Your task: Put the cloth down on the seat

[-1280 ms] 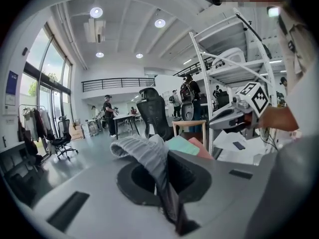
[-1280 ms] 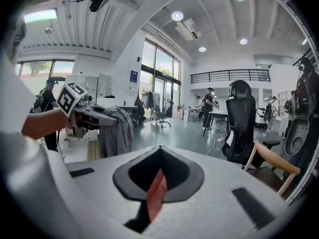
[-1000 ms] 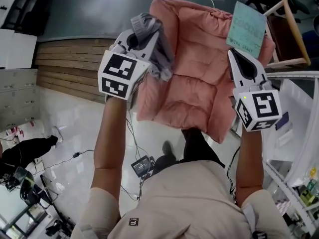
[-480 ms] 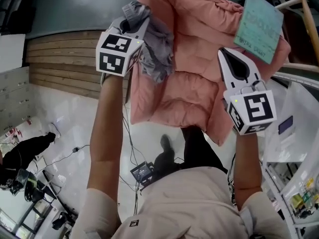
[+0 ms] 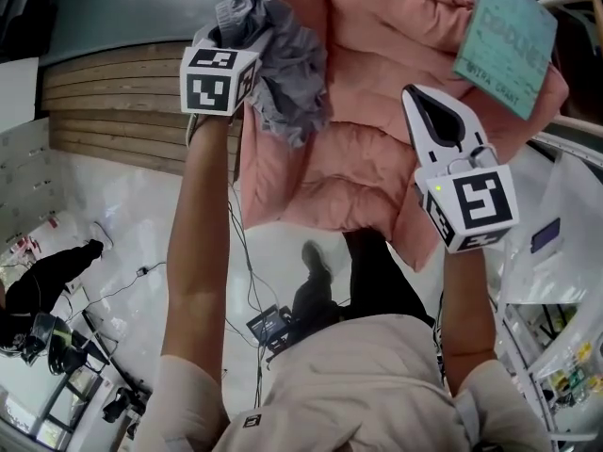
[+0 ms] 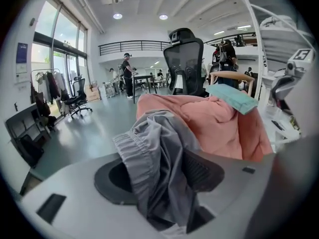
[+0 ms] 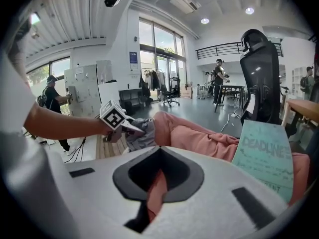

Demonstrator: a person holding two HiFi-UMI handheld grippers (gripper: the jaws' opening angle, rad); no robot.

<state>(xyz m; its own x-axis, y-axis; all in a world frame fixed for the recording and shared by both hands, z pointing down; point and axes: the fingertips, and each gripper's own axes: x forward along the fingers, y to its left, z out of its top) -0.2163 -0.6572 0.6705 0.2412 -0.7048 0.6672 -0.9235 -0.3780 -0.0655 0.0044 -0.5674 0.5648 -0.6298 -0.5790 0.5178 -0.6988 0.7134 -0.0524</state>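
Observation:
A crumpled grey cloth (image 5: 283, 73) hangs from my left gripper (image 5: 247, 28) over the left edge of the pink cushioned seat (image 5: 367, 158). In the left gripper view the jaws are opening. The cloth (image 6: 154, 158) still lies draped between them, and the pads stand apart from it. The left gripper (image 6: 159, 179) points at the pink cushion (image 6: 214, 123). My right gripper (image 5: 426, 102) rests on the cushion's right side. It is shut on a fold of the pink cushion (image 7: 155, 188) that runs down between the jaws of the right gripper (image 7: 158, 176).
A teal paper note (image 5: 513, 36) lies on the cushion's far right corner. A wooden armrest (image 5: 577, 125) and a white shelf unit (image 5: 565, 252) stand at the right. A black office chair (image 6: 184, 61) stands behind the seat. Cables and a device (image 5: 268, 323) lie on the floor.
My left gripper has carried the grey cloth farther forward along the cushion's left edge. The right gripper has stayed on the cushion's right side.

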